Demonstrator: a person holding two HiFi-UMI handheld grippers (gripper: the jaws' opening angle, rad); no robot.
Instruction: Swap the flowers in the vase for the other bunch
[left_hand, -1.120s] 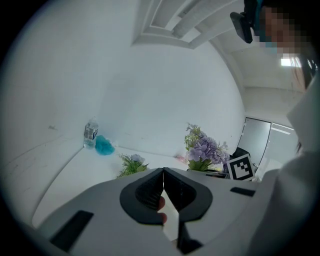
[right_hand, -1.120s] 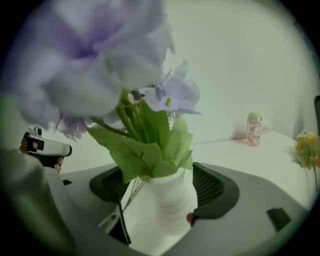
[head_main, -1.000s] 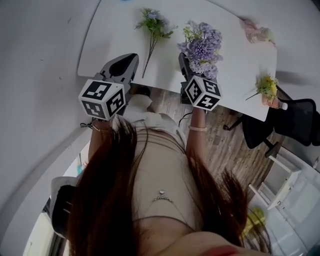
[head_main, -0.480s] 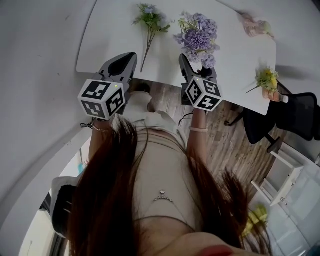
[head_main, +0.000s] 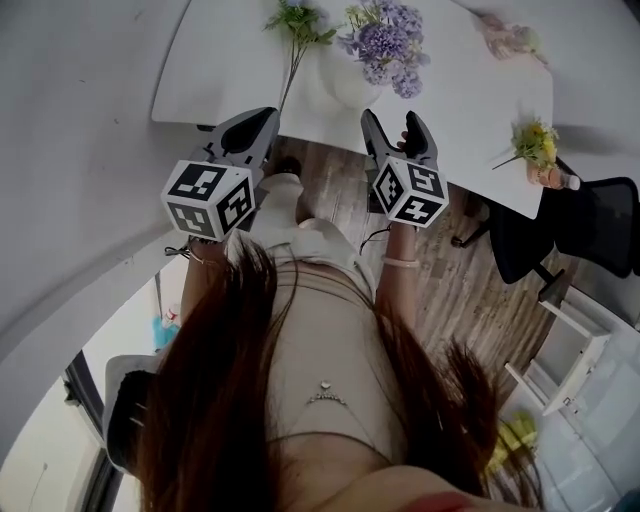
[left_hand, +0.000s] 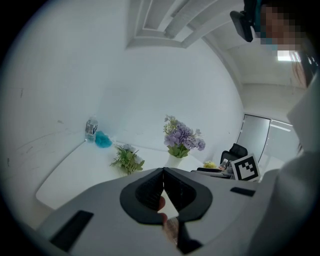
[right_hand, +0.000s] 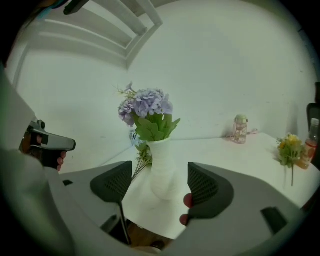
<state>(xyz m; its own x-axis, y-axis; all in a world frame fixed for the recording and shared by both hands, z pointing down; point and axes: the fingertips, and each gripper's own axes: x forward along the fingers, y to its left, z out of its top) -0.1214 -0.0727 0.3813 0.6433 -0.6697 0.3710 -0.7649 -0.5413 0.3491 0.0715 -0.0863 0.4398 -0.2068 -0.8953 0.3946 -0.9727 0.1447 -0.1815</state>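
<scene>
Jaws of the left gripper (head_main: 262, 120) pressed fully together, nothing between. Right gripper (head_main: 392, 122) spread wide and empty, lined up on the vase (right_hand: 162, 172) but well apart from it, both short of the table (head_main: 215, 75) edge. Next, vase upright near that front edge, purple flowers (right_hand: 146, 107) standing in it. Near its left, spare bunch (head_main: 297, 20) lying flat. Likely light, springy stems, with heads easily crushed. Best pinched low on the gathered stems just above the vase mouth, then lifted straight up. Probably wise to steady the narrow, tip-prone vase meanwhile. Farther back, bottle (right_hand: 240, 129) and yellow flowers (right_hand: 288, 149).
</scene>
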